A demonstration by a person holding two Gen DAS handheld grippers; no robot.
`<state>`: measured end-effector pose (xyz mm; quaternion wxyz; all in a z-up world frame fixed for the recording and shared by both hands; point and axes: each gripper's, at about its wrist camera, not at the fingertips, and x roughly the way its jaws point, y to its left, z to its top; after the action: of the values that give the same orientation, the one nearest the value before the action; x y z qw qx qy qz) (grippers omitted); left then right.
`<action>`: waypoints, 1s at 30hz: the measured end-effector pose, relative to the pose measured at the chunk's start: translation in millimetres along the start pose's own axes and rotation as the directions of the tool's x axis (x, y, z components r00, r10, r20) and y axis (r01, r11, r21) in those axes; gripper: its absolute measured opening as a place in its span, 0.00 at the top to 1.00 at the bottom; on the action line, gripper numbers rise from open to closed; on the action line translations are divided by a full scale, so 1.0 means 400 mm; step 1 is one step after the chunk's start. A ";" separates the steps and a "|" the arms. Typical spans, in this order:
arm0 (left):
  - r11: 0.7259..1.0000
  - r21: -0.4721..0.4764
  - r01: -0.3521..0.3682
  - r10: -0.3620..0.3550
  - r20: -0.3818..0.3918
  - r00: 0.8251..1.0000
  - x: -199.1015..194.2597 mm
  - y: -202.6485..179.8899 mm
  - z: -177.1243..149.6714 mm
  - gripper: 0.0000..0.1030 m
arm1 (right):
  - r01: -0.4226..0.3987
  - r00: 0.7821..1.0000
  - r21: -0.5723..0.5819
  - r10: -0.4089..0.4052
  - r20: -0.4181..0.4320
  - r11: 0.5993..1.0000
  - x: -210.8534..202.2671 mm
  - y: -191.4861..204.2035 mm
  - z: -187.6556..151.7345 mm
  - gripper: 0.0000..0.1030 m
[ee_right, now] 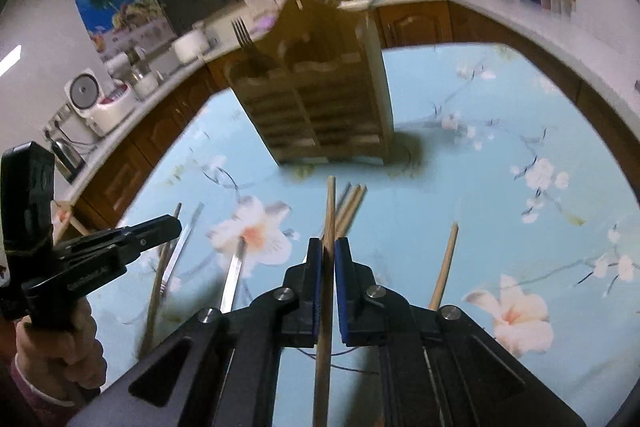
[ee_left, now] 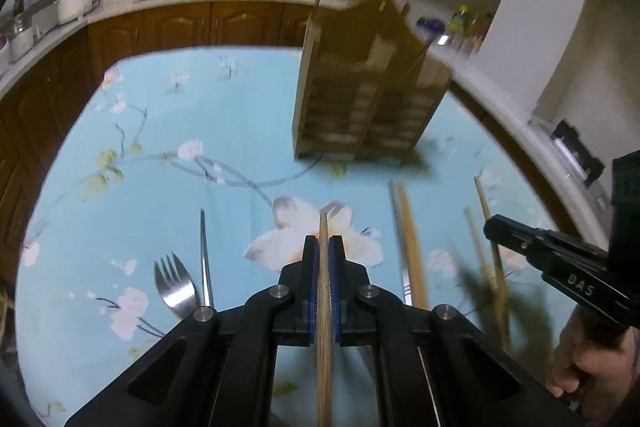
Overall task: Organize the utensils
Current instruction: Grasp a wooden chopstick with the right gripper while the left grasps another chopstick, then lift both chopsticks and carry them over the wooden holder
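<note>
left claw (ee_left: 324,245) pinching one wooden chopstick (ee_left: 323,327), right claw (ee_right: 328,247) clamping another chopstick (ee_right: 326,307), both above floral bench (ee_right: 460,187); fork (ee_left: 176,287) lying flat, wooden utensil rack (ee_right: 316,107) standing behind.

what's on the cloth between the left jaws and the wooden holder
In the left wrist view, a fork head lies there just past the held chopstick; beyond it, bare floral tablecloth up to the wooden utensil holder.
</note>
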<state>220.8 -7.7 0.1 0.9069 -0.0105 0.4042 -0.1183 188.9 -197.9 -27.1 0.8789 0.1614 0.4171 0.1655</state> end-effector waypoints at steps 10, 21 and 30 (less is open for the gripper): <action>0.999 0.000 0.040 -0.039 0.166 0.985 -0.212 0.002 0.008 0.97 | -0.031 0.986 -0.006 0.031 0.165 1.000 -0.144 0.017 0.085 0.94; 0.999 0.000 0.041 -0.039 0.280 0.959 -0.279 0.019 0.037 0.97 | -0.020 0.960 -0.015 0.024 0.278 1.000 -0.216 0.008 0.165 0.94; 0.999 -0.007 0.032 -0.028 0.332 0.943 -0.264 0.021 0.059 0.97 | -0.018 0.948 -0.014 0.021 0.317 1.000 -0.214 0.005 0.212 0.94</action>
<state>171.6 22.2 92.3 0.9601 -0.0419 0.2462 -0.1260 204.2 -244.8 82.8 0.9338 0.1854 0.2679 0.1482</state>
